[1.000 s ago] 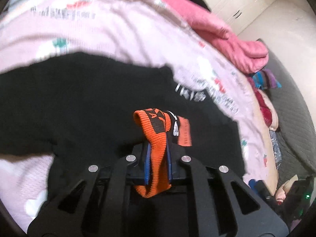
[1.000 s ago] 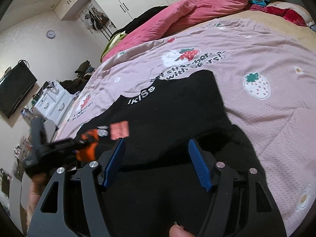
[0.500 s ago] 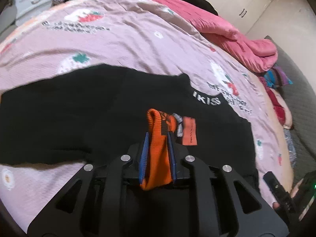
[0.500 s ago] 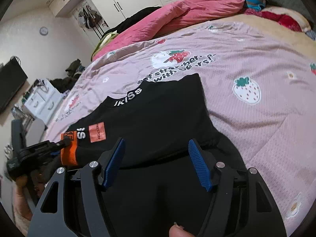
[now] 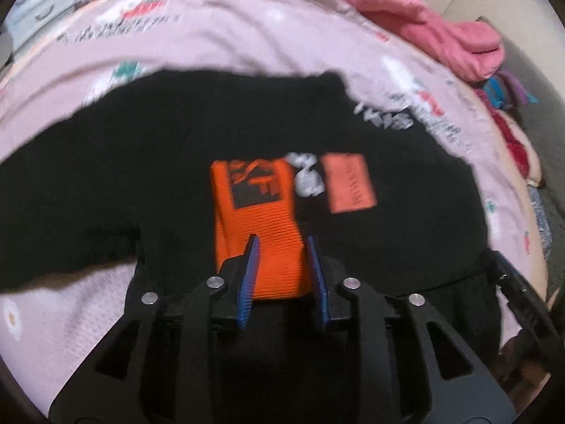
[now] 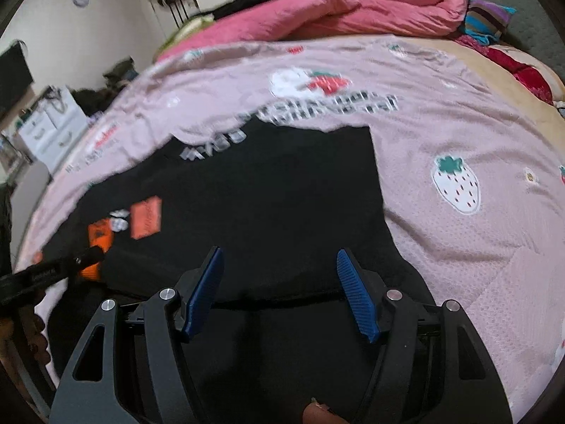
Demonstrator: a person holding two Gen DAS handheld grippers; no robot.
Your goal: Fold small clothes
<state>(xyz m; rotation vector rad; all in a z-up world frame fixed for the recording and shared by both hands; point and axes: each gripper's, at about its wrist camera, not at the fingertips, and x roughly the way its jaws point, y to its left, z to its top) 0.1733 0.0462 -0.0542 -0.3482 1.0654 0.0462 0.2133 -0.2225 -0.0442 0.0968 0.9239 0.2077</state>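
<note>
Pink, strawberry-printed bedding (image 6: pixel 459 134) covered the bed, and on it lay the black sweater (image 6: pixel 282 190), spread flat with its lettered neckband toward the far side and its hem toward the two grippers. Its long axis ran from near to far in both wrist views. One sleeve had been brought across the chest, so that the orange cuff (image 5: pixel 259 226) lay on the black body just beside the orange patch (image 5: pixel 349 183).

The left gripper (image 5: pixel 282 275) was the nearer of the two to that cuff. It pointed steeply down at it, and the cuff ran straight out from between the blue pads (image 5: pixel 249 279), its ribbing in line with them. The jaws were opening at this moment; a narrow gap showed at each side of the cuff, so it looked released or very nearly so, lying on the sweater rather than hanging.

The right gripper (image 6: pixel 279 289) stood over the sweater's near, right-hand part, well apart from the cuff. Its jaws were spread wide and opening further, with flat black cloth below them and nothing between the pads.

My judgement was that the next fold turned on the right side: its edge lay closer to the right gripper, to the right of its fingers.
</note>
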